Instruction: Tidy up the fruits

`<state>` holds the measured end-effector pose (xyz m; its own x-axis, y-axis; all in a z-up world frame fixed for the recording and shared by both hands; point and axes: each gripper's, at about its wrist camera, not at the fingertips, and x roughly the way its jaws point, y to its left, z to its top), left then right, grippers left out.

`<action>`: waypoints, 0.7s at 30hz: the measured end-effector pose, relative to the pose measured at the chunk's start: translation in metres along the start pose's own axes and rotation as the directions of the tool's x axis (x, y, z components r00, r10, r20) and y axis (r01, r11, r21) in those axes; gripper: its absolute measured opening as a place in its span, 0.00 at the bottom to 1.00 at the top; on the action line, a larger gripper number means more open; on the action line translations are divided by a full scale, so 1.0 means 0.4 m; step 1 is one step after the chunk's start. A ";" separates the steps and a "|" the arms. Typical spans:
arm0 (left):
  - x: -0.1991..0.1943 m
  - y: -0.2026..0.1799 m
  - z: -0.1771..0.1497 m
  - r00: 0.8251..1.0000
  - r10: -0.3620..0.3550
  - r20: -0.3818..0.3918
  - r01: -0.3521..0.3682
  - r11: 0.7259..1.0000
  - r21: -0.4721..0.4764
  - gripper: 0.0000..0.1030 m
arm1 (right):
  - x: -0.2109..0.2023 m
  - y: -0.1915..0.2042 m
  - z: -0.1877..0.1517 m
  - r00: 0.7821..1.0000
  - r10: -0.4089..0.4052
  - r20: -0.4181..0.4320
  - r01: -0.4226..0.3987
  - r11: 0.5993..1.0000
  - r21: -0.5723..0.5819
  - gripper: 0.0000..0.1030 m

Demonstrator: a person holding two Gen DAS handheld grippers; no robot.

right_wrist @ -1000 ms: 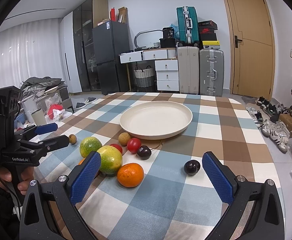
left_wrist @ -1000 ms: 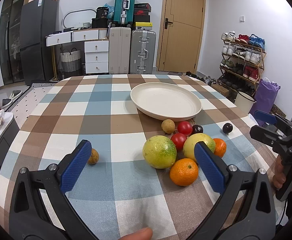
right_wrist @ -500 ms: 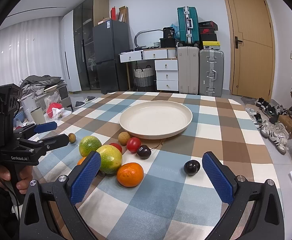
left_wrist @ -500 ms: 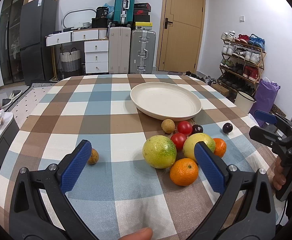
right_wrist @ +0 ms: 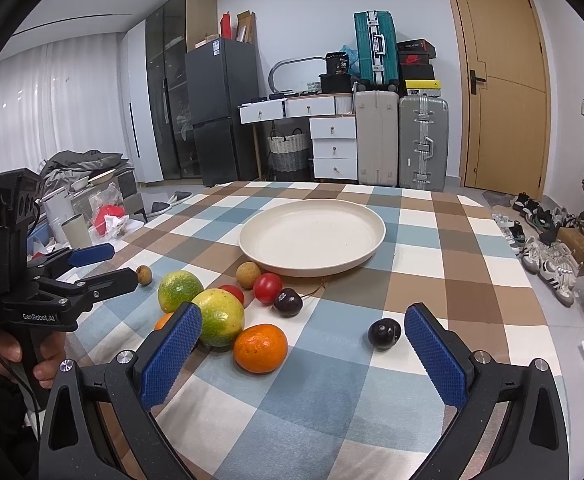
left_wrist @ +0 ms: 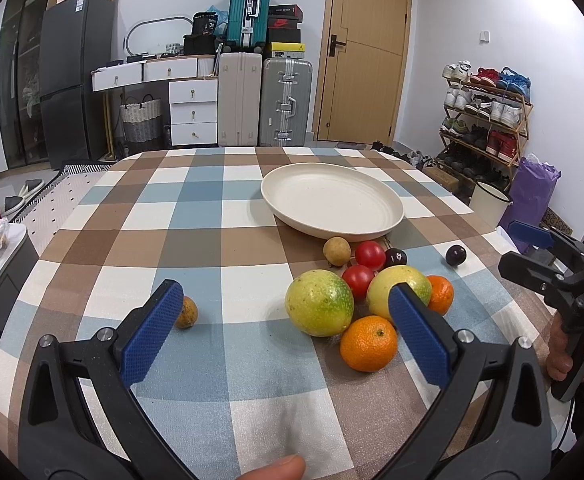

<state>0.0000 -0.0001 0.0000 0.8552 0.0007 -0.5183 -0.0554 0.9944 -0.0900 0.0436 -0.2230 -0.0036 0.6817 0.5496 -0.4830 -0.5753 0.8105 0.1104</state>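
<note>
An empty cream plate (left_wrist: 331, 200) (right_wrist: 311, 236) sits on the checked tablecloth. In front of it lies a cluster of fruit: two green-yellow round fruits (left_wrist: 318, 303) (right_wrist: 218, 316), oranges (left_wrist: 368, 343) (right_wrist: 260, 348), red tomatoes (left_wrist: 370, 255) (right_wrist: 268, 288), a tan longan (left_wrist: 336, 251) and dark plums (left_wrist: 456, 255) (right_wrist: 384, 333). A small brown fruit (left_wrist: 186, 312) lies apart at the left. My left gripper (left_wrist: 288, 328) is open and empty, above the near table edge. My right gripper (right_wrist: 303, 344) is open and empty, with the loose plum by its right finger.
The table's edges (left_wrist: 52, 240) drop off to the floor on all sides. Suitcases (left_wrist: 248, 100), drawers and a fridge stand at the back wall. A shoe rack (left_wrist: 483, 120) and a bin stand at the right. Each gripper shows in the other's view (left_wrist: 551, 276) (right_wrist: 52, 280).
Almost nothing has moved. The left hand-held gripper has shifted very slightly in the right wrist view. The fruits and plate stay in place.
</note>
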 end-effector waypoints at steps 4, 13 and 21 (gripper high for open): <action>0.000 0.000 0.000 1.000 0.000 -0.001 0.000 1.000 0.001 0.99 | 0.001 -0.001 0.001 1.000 -0.005 0.002 0.005 1.000 0.004 1.00; 0.000 0.000 0.000 1.000 0.000 -0.001 0.000 1.000 0.000 0.99 | 0.001 0.001 0.001 1.000 -0.010 0.004 0.010 1.000 0.008 1.00; 0.000 0.001 0.000 1.000 0.002 -0.005 -0.002 1.000 0.000 0.99 | -0.001 -0.002 0.003 1.000 -0.009 0.013 0.009 1.000 0.016 1.00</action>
<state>0.0000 0.0002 -0.0001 0.8528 0.0025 -0.5223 -0.0572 0.9944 -0.0886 0.0444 -0.2236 -0.0027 0.6924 0.5449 -0.4729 -0.5620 0.8184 0.1200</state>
